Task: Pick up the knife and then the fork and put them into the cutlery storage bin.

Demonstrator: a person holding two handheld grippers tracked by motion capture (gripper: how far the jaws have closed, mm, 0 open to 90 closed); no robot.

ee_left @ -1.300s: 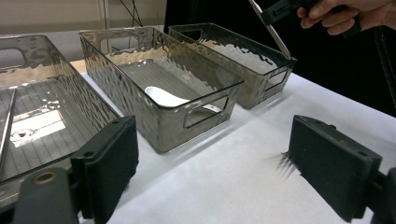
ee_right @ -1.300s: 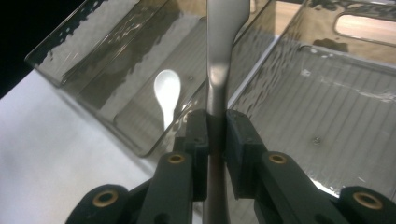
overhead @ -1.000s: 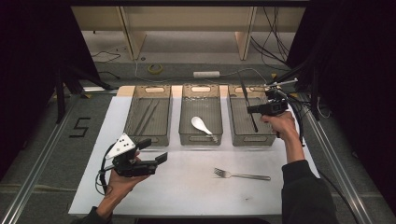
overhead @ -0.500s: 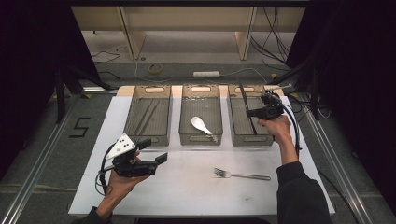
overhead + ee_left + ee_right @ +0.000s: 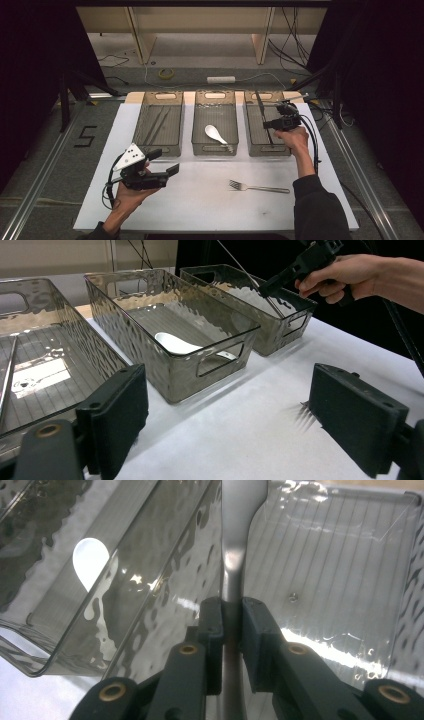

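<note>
My right gripper [image 5: 231, 611] has its jaws drawn nearly together, pads pressed flat on either side of a slim metal utensil [image 5: 234, 555], most likely a knife, though the far end is cut off at the top of the right gripper view. The utensil's long axis runs straight out along my jaws. In the high view the utensil [image 5: 263, 120] reads as a dark thin rod, tilted, its free end pointing away from me and slightly left toward the far rim, its lower part reaching down inside the right bin [image 5: 251, 131]. My right gripper [image 5: 278, 123] sits over that bin, near its middle. In the left gripper view the same rod slants steeply, upper end toward the back, lower end inside the bin.

Middle bin [image 5: 215, 147]: one white spoon [image 5: 216, 134] lying on the floor, bowl toward the far left, handle toward the near right corner. Left bin [image 5: 156, 145]: thin dark sticks lying lengthwise; I cannot tell what they are.

The three bins stand side by side on the white mat [image 5: 200, 200], long sides running away from me. A fork [image 5: 259, 188] lies on the mat in front of the right bin, well apart from it, tines left, handle right.

My left gripper [image 5: 164, 162] hangs above the mat near the left bin's front corner, jaws wide apart, nothing between them.
</note>
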